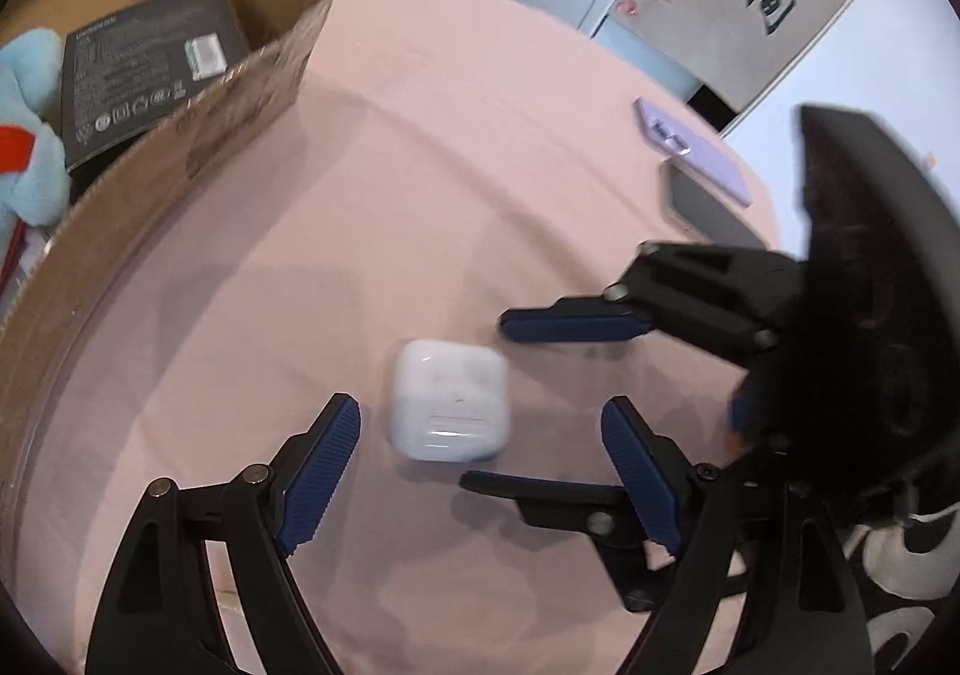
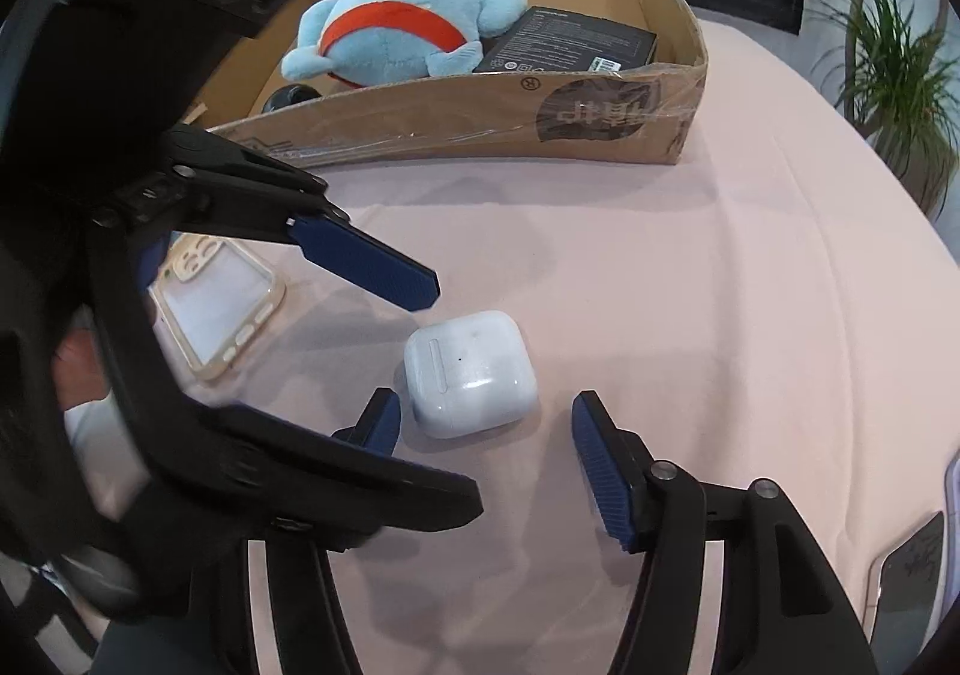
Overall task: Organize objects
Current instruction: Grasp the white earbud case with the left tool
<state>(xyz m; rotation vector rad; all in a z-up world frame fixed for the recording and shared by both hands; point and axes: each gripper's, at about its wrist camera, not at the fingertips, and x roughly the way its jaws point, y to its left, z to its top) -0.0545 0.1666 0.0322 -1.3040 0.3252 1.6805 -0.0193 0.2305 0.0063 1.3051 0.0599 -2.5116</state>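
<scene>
A white earbud case (image 2: 471, 375) lies on the pink surface (image 2: 720, 285), near the cardboard box (image 2: 480, 117). Both the left hand-held gripper (image 1: 480, 435) and right hand-held gripper (image 2: 483, 423) straddle it, jaws released, pads not pressing.

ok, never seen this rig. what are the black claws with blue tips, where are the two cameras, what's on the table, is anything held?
No robot arm here: a person holds one two-finger gripper in each hand, and each gripper has a fisheye camera looking forward along its fingers. So in each picture the pair of blue-padded fingers at the bottom belongs to that camera's own gripper, and the other gripper comes in from the side.

The left gripper and the right gripper are both open, standing either side of a white earbud case that lies on the pink tablecloth. Nothing is held.

Behind it sits a cardboard box holding a blue plush toy and a black package. A clear phone case lies off to the side, and a purple phone near the table's edge.
</scene>
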